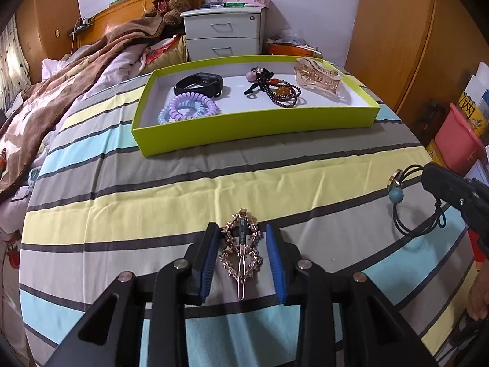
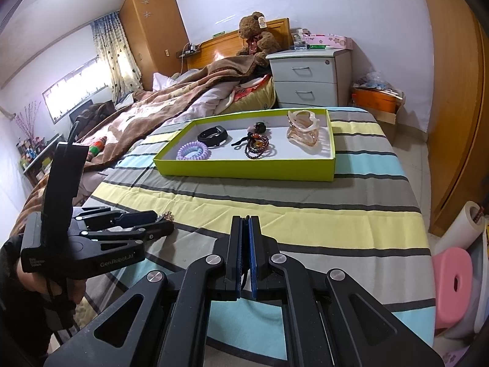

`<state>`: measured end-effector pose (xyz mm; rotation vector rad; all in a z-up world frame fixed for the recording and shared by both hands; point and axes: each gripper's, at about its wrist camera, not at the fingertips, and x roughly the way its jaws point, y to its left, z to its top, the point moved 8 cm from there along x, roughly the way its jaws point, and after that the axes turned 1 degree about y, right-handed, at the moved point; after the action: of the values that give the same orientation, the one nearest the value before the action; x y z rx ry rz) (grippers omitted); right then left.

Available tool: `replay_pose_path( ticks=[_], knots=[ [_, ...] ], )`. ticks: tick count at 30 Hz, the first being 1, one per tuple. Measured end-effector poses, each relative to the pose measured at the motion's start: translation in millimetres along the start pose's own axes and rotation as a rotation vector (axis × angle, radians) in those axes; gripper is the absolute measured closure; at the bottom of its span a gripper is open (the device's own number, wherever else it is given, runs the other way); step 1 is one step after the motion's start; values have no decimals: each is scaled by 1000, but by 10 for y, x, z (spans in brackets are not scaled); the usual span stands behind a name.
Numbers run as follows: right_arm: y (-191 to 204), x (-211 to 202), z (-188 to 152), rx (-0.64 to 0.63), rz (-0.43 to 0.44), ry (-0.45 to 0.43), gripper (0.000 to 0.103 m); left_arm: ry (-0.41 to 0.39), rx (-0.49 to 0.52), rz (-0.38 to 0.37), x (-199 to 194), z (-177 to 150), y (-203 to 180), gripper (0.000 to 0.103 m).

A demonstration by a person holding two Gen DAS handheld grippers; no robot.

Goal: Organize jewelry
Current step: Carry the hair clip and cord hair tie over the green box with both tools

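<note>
We see gold filigree metal hair clip (image 1: 242,250) flat on striped bed sheet (image 1: 152,189), between spread fingers of left gripper (image 1: 243,260), long axis along them. Right gripper (image 2: 245,244) closed on black cord hair tie (image 1: 409,202). Green box (image 1: 250,124) straight ahead.

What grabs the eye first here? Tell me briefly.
The lime-green tray mid-bed, holding coil ties, a black band, beads and a claw clip. Nearer, the left gripper straddles a gold hair clip on the striped sheet, fingers apart. The right gripper pinches a black hair tie.
</note>
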<state>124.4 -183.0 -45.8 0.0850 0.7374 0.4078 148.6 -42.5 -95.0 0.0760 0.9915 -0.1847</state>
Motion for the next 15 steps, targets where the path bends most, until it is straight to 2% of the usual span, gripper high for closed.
replay_pose_path(
  ticks=[15],
  knots=[
    [-7,-59,110,-1,-13,-18,99,-32,-31,-10,-145,79,61,75]
  ],
)
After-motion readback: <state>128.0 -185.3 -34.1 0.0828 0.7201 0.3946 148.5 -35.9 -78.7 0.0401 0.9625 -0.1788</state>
